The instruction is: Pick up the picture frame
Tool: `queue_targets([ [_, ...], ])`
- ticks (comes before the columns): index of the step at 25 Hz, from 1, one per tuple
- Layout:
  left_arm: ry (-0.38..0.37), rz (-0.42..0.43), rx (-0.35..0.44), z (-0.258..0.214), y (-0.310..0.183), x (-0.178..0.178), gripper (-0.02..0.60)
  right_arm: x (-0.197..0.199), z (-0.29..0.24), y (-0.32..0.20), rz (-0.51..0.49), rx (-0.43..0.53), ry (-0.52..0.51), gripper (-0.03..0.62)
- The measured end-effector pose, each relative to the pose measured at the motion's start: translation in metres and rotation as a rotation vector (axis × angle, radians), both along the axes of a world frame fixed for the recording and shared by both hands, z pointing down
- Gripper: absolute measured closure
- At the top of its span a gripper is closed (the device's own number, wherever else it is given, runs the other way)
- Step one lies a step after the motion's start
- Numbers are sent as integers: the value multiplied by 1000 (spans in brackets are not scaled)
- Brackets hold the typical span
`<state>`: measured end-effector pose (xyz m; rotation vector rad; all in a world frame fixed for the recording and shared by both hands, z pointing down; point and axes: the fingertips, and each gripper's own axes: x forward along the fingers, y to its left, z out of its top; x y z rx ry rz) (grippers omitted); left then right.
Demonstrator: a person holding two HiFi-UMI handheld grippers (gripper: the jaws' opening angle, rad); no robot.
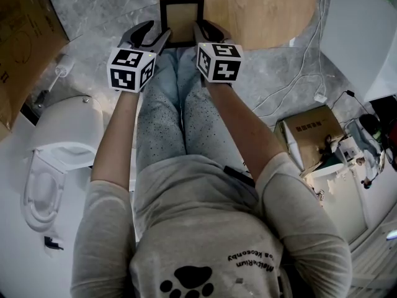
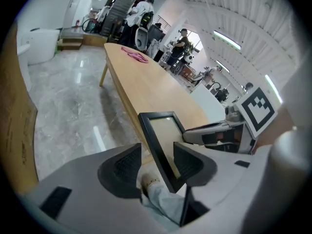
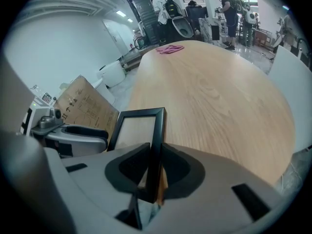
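Black-railed with a pale insert under what looks like glass, the picture frame (image 1: 182,20) sits at the near edge of the wooden worktop (image 1: 248,11). Its lower end reaches out past that edge over the person's legs (image 1: 180,104); whether it rests on the wood I cannot tell. The right claw (image 1: 206,33) is closed on the frame's right rail, with both pads pressed flat against the rail in the right gripper view (image 3: 155,167). The left claw (image 1: 154,36) stands well open around the left rail (image 2: 158,165): the rail lies close to the inner pad, while the outer pad is clear of it. The frame should be light and stiff, but its smooth rails may slip, and the pane would likely break in a fall. The rails are the place to grip, low on each side, never across the pane.
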<state>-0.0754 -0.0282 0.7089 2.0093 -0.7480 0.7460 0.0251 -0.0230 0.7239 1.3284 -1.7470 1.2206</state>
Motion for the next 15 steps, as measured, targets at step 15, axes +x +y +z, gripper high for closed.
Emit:
queue_targets([
  [15, 260, -24, -307, 31, 4, 38, 319, -3, 0, -1, -16, 9, -37, 513],
])
